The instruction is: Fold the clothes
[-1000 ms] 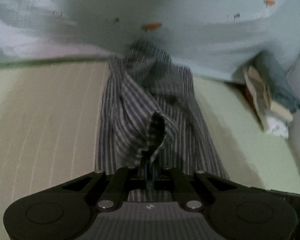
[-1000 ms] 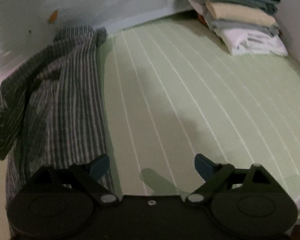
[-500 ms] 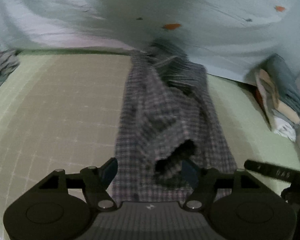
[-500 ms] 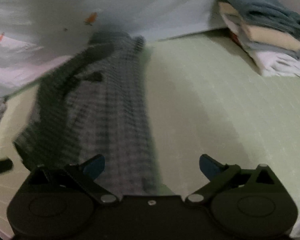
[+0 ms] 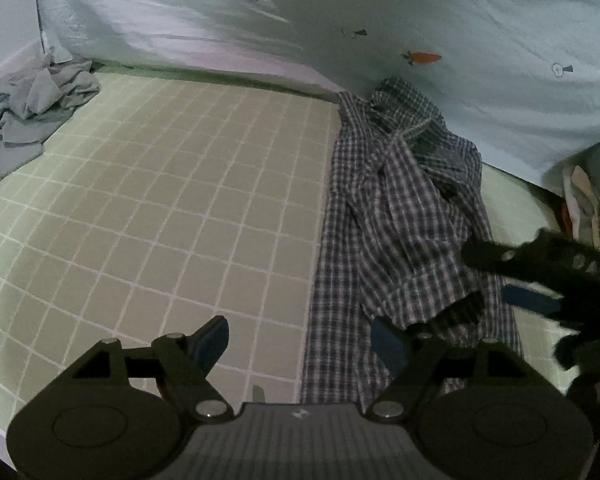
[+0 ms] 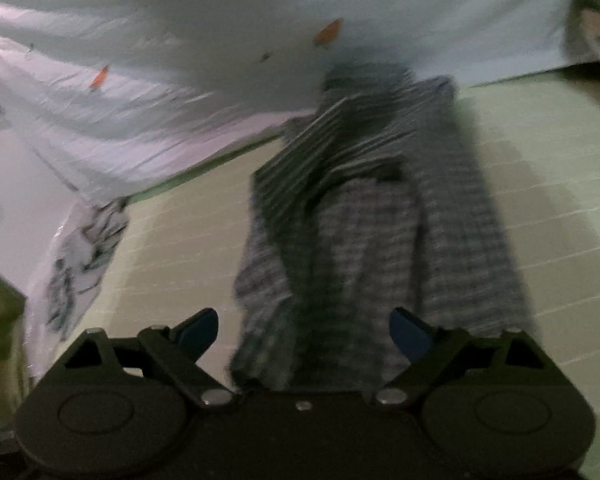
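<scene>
A dark checked shirt (image 5: 404,216) lies in a long narrow strip on the green grid-lined bed sheet (image 5: 180,208), its collar end bunched at the far side. It also shows, blurred, in the right wrist view (image 6: 380,240). My left gripper (image 5: 300,344) is open and empty over the sheet by the shirt's near left edge. My right gripper (image 6: 304,332) is open and empty above the shirt's near end; it also shows in the left wrist view (image 5: 540,280) at the right.
A pale blue quilt with carrot prints (image 5: 340,28) runs along the far side. A crumpled grey garment (image 5: 32,112) lies far left. A stack of folded clothes (image 5: 592,196) sits at the far right.
My left gripper let go of the shirt's fold, opened and shifted left. The fold now lies on the shirt. My right gripper swung left from bare sheet to over the shirt.
</scene>
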{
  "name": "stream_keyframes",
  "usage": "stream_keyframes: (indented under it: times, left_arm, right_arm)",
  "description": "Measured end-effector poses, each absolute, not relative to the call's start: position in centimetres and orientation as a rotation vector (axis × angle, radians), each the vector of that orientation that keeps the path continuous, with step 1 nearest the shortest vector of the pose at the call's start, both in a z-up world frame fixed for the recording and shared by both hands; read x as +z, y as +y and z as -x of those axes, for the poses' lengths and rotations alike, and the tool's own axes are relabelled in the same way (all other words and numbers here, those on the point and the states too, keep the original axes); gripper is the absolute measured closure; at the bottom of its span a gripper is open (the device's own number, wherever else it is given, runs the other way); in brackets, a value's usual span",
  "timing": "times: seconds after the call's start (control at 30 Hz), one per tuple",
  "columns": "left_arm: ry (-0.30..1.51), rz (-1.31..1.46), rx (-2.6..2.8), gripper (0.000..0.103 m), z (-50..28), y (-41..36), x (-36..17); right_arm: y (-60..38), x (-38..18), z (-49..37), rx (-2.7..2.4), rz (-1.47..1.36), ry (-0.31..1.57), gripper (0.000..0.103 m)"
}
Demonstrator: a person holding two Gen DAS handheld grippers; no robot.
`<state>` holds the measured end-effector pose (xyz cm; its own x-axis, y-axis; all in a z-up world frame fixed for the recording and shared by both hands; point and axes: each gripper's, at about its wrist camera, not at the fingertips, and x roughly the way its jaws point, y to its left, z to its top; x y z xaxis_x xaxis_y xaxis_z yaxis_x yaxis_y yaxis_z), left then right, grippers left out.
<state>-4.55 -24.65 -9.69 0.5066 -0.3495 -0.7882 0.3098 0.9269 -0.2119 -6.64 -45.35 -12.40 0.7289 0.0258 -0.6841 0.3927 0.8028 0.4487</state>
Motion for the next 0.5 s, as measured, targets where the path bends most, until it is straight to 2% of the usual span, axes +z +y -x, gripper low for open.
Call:
stream_keyframes:
  times: [0.07, 0.1, 0.17, 0.2, 0.23, 0.5]
  left_arm:
    - [0.954, 0.044, -0.398, 0.024, 4.4, -24.4, -9.5]
    - [0.950, 0.044, -0.399, 0.024, 4.4, -24.3, -9.4]
    - [0.946, 0.046, -0.401, 0.024, 4.4, -24.1, -9.3]
    - [0.947, 0.047, -0.402, 0.024, 4.4, -24.1, -9.3]
    - [0.949, 0.049, -0.404, 0.024, 4.4, -24.2, -9.3]
    - [0.979, 0.043, -0.437, 0.024, 5.5, -25.0, -9.7]
  right_arm:
    - [-45.3, -13.4, 6.2, -0.207, -0.668, 0.769, 0.022]
    - [-45.3, -13.9, 6.0, -0.202, -0.693, 0.786, 0.032]
    - [-45.5, -14.6, 6.4, -0.181, -0.740, 0.789, 0.064]
    - [-45.5, -14.8, 6.7, -0.172, -0.748, 0.784, 0.096]
    - [-45.5, -14.9, 7.1, -0.167, -0.752, 0.779, 0.100]
    - [-46.9, -16.2, 13.0, -0.153, -1.050, 0.699, 0.100]
